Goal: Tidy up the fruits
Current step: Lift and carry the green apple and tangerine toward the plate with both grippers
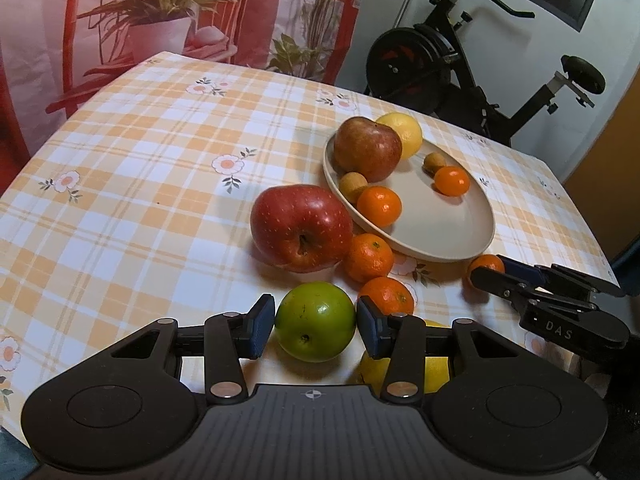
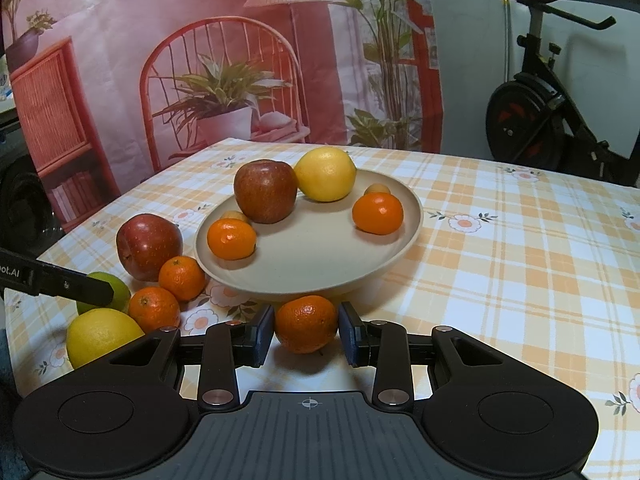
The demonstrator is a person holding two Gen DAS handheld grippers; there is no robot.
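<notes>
A beige plate (image 1: 440, 236) (image 2: 320, 264) holds a red apple (image 1: 367, 148), a lemon (image 1: 404, 132), two mandarins and two small brown fruits. On the cloth beside it lie a big red apple (image 1: 300, 232) (image 2: 148, 246), mandarins (image 1: 368, 258) and a lemon (image 2: 100, 336). My left gripper (image 1: 316, 322) has its pads on both sides of a green apple (image 1: 315, 320), which rests on the table. My right gripper (image 2: 306, 330) has its pads against a mandarin (image 2: 306, 328) by the plate's near rim; it also shows in the left wrist view (image 1: 486, 266).
The table has an orange-checked floral cloth (image 2: 520, 260). A printed curtain (image 2: 200, 60) hangs behind it. An exercise bike (image 1: 460, 60) stands past the far right corner. The table's right edge is near my right gripper.
</notes>
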